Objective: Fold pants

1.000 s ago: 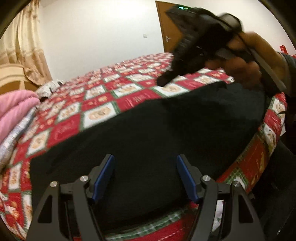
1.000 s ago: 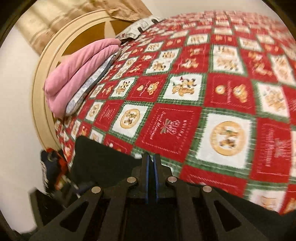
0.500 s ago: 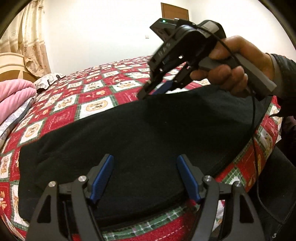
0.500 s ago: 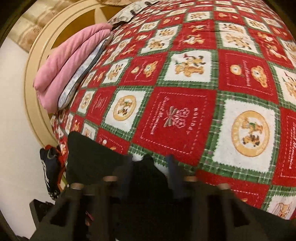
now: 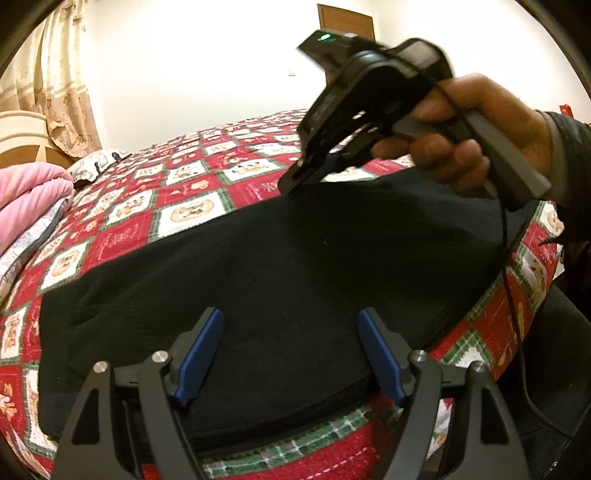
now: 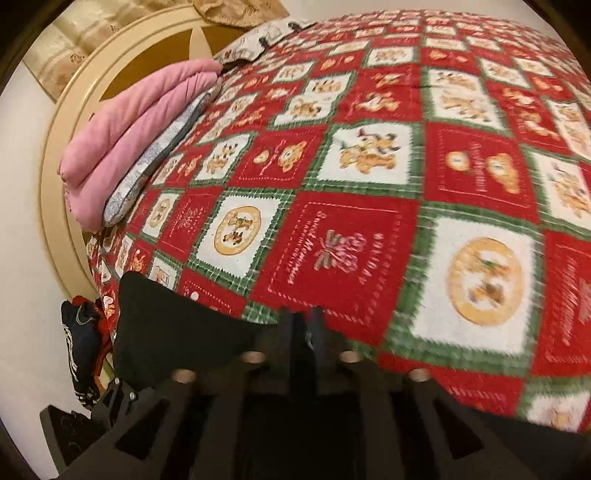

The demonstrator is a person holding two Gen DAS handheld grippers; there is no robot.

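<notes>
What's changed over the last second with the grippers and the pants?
The right gripper at the pants' far edge has just been opening; blur hides whether cloth is still between its fingers. The left gripper stayed open over the near edge, nothing gripped. The pants still lie flat on the bedspread.

Red, green and white patchwork holiday quilt (image 6: 369, 229) spread across the bed, printed with cartoon squares. Folded pink plush blanket (image 6: 122, 144) stacked on a grey patterned pillow (image 6: 159, 155) by the cream curved wooden headboard (image 6: 55, 192). Beige embroidered curtain (image 5: 55, 85) hanging at left. Brown wooden door (image 5: 345, 18) in the white far wall. Dark bundle of clothing (image 6: 83, 354) on the floor beside the bed.
</notes>
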